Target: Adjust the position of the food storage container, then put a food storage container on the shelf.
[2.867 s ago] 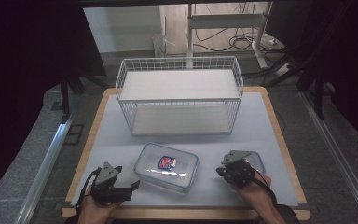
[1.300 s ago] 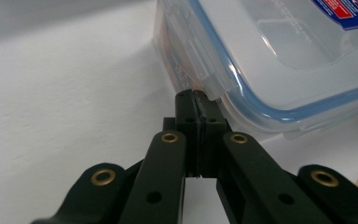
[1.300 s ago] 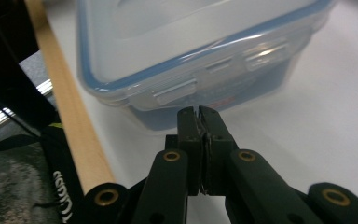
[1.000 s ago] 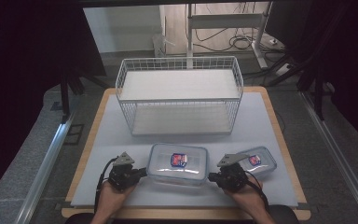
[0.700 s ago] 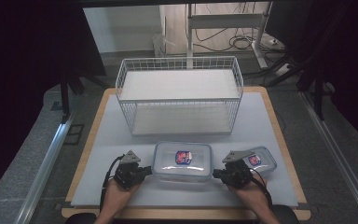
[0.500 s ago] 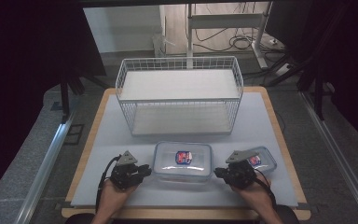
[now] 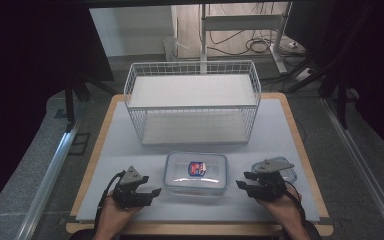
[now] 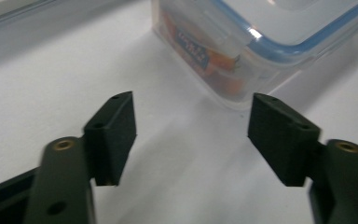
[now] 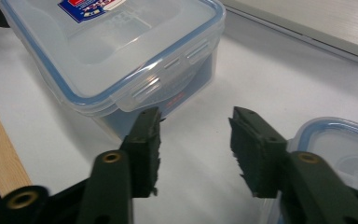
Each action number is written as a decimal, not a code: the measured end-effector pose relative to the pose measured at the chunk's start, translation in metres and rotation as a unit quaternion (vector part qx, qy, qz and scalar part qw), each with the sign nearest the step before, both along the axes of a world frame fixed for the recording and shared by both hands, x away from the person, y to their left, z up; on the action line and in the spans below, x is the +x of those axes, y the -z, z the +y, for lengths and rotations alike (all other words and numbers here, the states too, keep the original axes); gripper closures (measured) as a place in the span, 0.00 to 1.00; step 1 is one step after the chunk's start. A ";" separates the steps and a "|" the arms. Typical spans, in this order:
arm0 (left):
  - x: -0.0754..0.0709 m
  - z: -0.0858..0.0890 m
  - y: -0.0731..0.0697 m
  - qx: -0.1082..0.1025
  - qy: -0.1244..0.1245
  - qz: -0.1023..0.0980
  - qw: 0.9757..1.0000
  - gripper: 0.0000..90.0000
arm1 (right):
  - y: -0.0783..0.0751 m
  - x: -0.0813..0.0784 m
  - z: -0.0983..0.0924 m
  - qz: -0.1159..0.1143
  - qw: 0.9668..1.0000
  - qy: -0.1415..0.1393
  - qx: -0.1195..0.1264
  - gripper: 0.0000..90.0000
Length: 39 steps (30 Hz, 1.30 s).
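worktop (image 7: 130, 145): pale grey mat on a wood-edged board, carries everything
basket (image 7: 192, 102): white wire rectangular basket at the far side, well apart from both hands
box (image 7: 196, 173): clear plastic lidded food box with blue seal and red-blue sticker, flat on worktop near front edge, between the two grippers; long axis runs left-right, ends face the grippers
small box (image 7: 280, 169): second clear blue-rimmed box, just beside right gripper on its outer side
left gripper (image 7: 152, 192): jaws have just been opening, nothing between them, box's left end just ahead, no contact
right gripper (image 7: 242, 181): jaws have just been opening, empty, box's right end just ahead
nearer: about equal, judged
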<state>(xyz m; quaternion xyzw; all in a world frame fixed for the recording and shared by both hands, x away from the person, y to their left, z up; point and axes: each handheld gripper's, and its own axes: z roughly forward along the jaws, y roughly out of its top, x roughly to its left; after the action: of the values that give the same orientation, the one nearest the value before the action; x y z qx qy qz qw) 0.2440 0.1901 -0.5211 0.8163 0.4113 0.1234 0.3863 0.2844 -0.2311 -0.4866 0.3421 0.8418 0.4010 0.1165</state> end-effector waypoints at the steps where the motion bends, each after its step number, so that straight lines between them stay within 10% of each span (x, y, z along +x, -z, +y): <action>1: 0.000 0.001 0.000 0.000 -0.002 0.000 1.000 0.32 | 0.000 0.000 0.000 -0.001 1.000 -0.001 0.000 0.55; 14: 0.000 0.004 0.004 0.014 0.001 -0.005 1.000 0.17 | 0.010 0.005 0.002 0.014 0.999 -0.032 -0.006 0.26; 29: 0.000 0.005 0.006 0.019 0.004 -0.044 0.999 0.10 | 0.010 0.006 0.003 0.008 0.999 -0.036 0.002 0.18; 39: 0.001 0.010 0.005 -0.015 0.003 -0.055 0.998 0.12 | 0.009 0.007 0.003 0.003 0.999 -0.030 0.010 0.14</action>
<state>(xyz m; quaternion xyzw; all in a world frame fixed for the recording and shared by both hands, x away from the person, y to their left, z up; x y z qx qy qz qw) 0.2452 0.2006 -0.5257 0.8035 0.3892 0.1602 0.4211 0.2910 -0.2282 -0.4955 0.3190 0.8479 0.4119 0.0987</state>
